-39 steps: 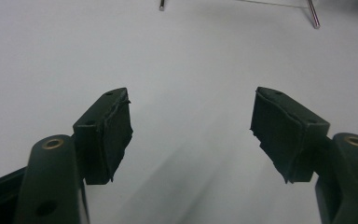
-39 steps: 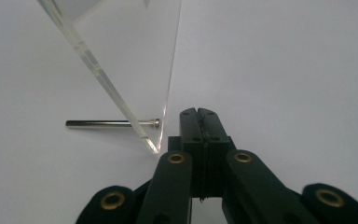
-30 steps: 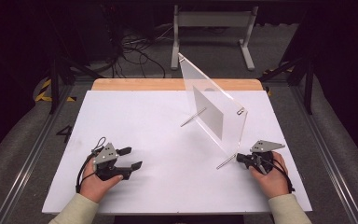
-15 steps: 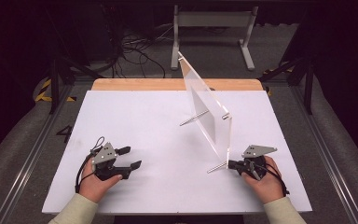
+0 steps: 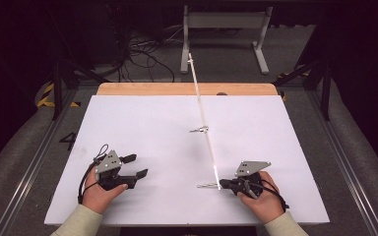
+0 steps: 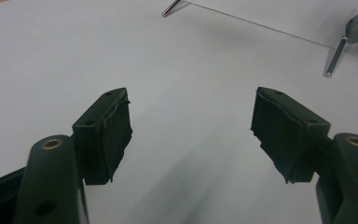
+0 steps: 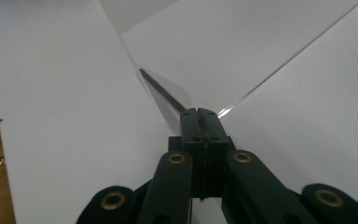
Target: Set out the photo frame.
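Two grippers in play. Right gripper [image 5: 226, 185] near the front edge, right of centre, clamped tight on the near end of a clear upright acrylic panel [image 5: 203, 115]; jaws fully together in the right gripper view [image 7: 199, 114], nothing but the thin sheet edge pinched between the pads. Held by the right hand [image 5: 261, 196], grey three-cornered plate on top, cable trailing back toward the sleeve.

Panel seen edge-on from the high view: thin line running from the right gripper away toward the far wooden edge, roughly at table centre, standing upright. Two small metal pin feet [image 5: 199, 130] sticking out sideways, one about mid-length, one right at the gripped end, both resting on the white tabletop [image 5: 142, 123].

Left gripper [image 5: 133, 166] on the front left, well apart from the panel, gaping wide with bare white surface between the pads [image 6: 109, 135]. Resting low over the table in the left hand [image 5: 101, 194]. Panel's bottom edge and one pin visible far off in the left gripper view [image 6: 261, 25].

Strip of light wood [image 5: 187, 89] along the table's far side, dark floor with cables and a grey metal stand [image 5: 224, 29] beyond
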{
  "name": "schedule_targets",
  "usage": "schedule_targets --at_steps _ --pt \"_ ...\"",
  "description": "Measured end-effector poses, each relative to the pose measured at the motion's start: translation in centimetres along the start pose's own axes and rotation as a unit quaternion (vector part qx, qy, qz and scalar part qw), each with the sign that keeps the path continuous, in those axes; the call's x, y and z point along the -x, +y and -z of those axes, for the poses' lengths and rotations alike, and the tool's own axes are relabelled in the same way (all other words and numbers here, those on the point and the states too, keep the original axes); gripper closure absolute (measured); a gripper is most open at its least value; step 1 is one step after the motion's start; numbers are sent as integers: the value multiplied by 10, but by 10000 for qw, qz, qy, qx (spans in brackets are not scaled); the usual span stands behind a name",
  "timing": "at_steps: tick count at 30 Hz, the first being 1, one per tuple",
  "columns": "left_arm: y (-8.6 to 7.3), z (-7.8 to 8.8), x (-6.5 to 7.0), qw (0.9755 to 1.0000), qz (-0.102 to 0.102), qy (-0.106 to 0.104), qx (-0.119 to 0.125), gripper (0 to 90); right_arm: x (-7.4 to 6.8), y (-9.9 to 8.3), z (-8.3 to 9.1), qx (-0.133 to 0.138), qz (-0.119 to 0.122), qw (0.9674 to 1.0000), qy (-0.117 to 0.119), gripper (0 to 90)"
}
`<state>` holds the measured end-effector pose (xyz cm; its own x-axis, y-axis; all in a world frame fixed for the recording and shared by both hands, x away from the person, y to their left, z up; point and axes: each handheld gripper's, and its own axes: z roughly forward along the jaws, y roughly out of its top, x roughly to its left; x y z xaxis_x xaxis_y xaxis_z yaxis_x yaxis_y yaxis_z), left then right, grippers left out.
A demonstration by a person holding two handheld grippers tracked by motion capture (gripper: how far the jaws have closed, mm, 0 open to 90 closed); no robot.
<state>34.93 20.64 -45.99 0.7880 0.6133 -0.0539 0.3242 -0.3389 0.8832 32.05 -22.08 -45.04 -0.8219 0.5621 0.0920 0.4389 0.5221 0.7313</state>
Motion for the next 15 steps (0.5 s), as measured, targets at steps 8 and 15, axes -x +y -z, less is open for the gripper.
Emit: schedule_targets --at_steps 8,15 --pt "-2 4 -1 10000 24 61 -12 290 -19 14 -22 3 185 9993 324 900" --pt "-3 6 -1 10000 48 86 2 290 -35 28 -41 15 359 9982 481 900"
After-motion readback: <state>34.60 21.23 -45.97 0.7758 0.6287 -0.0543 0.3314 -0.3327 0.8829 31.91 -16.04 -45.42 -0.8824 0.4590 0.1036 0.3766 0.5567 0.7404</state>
